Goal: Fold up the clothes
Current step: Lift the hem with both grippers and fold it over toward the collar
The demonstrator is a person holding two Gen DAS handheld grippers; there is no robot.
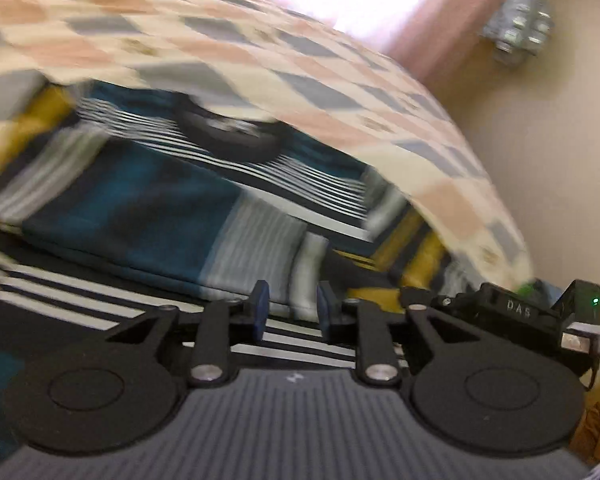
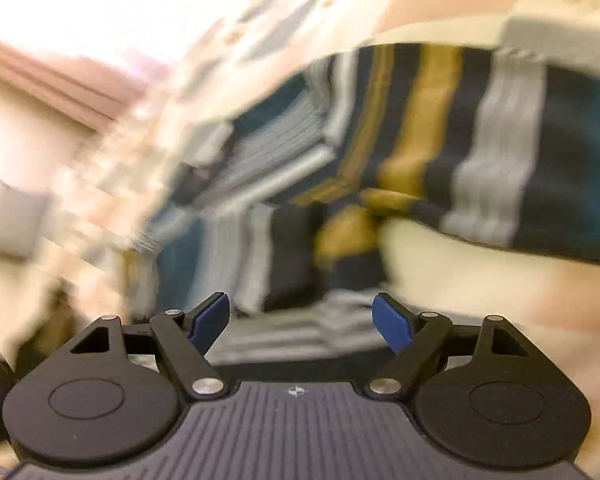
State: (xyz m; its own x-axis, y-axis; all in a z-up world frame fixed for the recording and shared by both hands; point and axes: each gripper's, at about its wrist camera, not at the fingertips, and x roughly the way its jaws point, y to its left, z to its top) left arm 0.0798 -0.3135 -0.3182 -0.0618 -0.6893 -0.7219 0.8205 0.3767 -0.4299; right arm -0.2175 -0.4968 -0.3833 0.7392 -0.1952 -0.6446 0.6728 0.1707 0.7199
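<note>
Checked bedspread [image 1: 340, 80] in peach, grey and cream covered the bed, with pale floor and a pink curtain beyond it. Both views were badly smeared.

Striped shirt [image 1: 148, 200], teal, black, grey, white and mustard, lay spread on the bedspread, collar toward the far side of the bed. One panel appeared folded over the body of the shirt; a mustard-banded part lay bunched at the shirt's edge.

Left gripper [image 1: 290, 308]: jaws nearly together, a narrow gap showing between the pads, shirt visible through the gap. No cloth seen pinched. Hung just above the near part of the shirt.

Right gripper [image 2: 302, 322]: jaws wide apart, nothing between them, pointing down at the shirt's striped near edge.

Risks, judged:
- Neither gripper had hold of the shirt, so the folded panel could have sprung back.
- Left jaws were too narrow to take a doubled layer; they might have pushed cloth along and wrinkled it.
- Wide right jaws could have caught bedspread together with shirt.
- Bunched mustard part would have folded in crooked.
</note>
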